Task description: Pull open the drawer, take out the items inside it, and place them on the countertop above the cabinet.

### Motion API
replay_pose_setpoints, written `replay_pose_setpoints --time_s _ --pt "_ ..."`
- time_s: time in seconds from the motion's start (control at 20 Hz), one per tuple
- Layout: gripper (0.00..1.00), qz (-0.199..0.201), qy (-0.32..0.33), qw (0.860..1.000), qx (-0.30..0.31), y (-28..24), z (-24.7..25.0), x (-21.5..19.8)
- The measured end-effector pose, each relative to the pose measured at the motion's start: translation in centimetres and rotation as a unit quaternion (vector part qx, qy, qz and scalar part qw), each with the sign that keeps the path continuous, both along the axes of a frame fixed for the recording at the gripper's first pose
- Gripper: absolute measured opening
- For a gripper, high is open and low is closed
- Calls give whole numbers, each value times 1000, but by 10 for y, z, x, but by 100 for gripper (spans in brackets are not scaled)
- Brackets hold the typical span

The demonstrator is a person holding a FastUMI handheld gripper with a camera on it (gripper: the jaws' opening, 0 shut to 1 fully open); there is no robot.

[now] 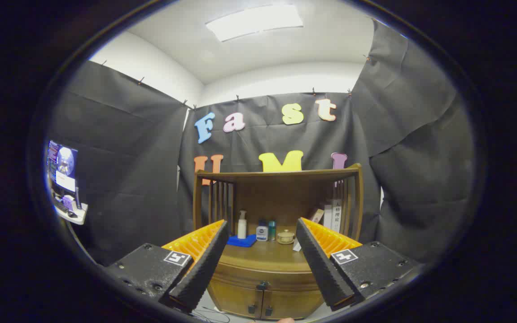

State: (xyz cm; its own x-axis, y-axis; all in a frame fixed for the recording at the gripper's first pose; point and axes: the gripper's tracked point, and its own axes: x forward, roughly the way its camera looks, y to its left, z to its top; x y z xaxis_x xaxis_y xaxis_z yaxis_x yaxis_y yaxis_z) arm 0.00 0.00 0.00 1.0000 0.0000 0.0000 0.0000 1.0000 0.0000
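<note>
Gripper view, tongs [262,233] spread, drawer [263,274] beyond

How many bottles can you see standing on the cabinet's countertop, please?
3. A tall pump bottle stands beside the blue cloth; two short bottles, one and another, sit between it and the small lidded jar. The open gripper hangs before the shut drawer. Others may be hidden.

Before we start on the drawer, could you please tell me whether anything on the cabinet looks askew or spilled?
Nothing stands out. The drawer is shut, the pump bottle and small jar stand upright on the countertop, and the open tool is short of the cabinet.
</note>
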Motion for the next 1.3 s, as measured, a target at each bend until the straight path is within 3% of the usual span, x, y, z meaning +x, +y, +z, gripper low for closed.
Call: replay_pose_setpoints --time_s 0.85,1.05,1.3 --pt "98 -1 -22 1000 8 4 -9 22" --pt "98 -15 -13 999 28 -3 -50 46" --pt "98 -38 48 997 50 -6 -142 87"
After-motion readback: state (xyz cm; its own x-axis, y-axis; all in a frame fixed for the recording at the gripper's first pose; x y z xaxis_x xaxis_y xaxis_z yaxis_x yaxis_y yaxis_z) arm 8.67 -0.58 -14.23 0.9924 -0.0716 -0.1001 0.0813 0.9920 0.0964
